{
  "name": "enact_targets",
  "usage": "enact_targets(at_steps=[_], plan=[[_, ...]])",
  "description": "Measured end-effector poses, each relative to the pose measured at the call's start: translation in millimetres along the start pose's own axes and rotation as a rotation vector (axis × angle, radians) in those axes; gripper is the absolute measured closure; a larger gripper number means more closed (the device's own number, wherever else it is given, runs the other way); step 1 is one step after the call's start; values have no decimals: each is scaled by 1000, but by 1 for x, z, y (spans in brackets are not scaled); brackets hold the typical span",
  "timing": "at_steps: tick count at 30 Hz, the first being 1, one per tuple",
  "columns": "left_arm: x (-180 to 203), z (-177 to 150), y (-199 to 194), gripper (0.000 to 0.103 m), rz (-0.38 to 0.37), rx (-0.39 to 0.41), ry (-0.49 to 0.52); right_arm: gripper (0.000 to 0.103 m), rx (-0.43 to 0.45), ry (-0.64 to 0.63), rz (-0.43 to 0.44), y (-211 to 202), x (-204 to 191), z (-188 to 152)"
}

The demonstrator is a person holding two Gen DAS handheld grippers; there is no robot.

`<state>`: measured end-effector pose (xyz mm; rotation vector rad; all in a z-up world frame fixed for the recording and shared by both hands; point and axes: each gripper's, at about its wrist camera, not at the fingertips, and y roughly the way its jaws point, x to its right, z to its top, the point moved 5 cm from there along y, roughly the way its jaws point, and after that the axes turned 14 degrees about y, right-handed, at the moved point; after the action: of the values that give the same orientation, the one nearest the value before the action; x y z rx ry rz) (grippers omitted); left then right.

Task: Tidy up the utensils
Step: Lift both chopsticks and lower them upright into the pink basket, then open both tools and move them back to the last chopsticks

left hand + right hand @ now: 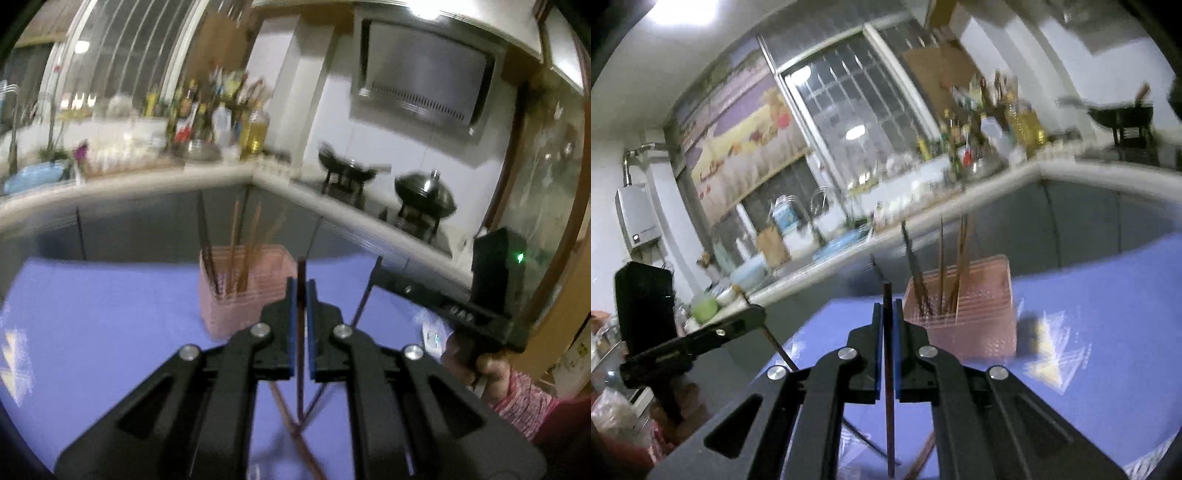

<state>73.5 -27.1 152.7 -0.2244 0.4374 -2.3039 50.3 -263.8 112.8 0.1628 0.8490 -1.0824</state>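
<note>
My left gripper [301, 284] is shut on a dark reddish chopstick [301, 332] that stands upright between its blue pads. Just behind and to the left stands a pink ribbed holder [243, 295] with several chopsticks in it. My right gripper [887, 306] is shut on another dark chopstick [888, 387], also upright, with the holder [971, 321] just right of it. Each gripper shows in the other's view, held up with its stick: the right gripper [375, 275] and the left gripper [761, 312]. Loose chopsticks [295, 435] lie crossed on the blue table cover [110, 314] below.
A crinkled clear plastic bag [1056, 347] lies on the cover right of the holder. Behind the table runs a white counter [147, 184] crowded with bottles and dishes, with two dark woks [424, 192] on the stove. A hand in a pink sleeve [491, 369] grips the right tool.
</note>
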Motion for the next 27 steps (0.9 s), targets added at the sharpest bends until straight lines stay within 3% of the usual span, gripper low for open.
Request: enact_targets(at_steps=[5, 10, 16, 22, 23, 25, 27], plan=[[-20, 80, 17, 98, 81, 111, 63, 98, 136, -60, -23, 26, -30, 76], [-44, 112, 60, 98, 165, 106, 86, 98, 201, -109, -85, 68, -36, 123], [-67, 89, 116, 98, 200, -5, 89, 98, 150, -138, -162, 120, -9, 121], [-78, 39, 163, 97, 168, -168, 34, 98, -13, -103, -190, 155, 21, 81], [-77, 31, 170, 93, 163, -199, 30, 97, -35, -90, -204, 159, 27, 74], [-75, 16, 183, 68, 180, -266, 40, 96, -72, -71, -233, 165, 33, 65], [-73, 4, 183, 67, 219, -297, 50, 93, -75, -44, -228, 161, 35, 61]])
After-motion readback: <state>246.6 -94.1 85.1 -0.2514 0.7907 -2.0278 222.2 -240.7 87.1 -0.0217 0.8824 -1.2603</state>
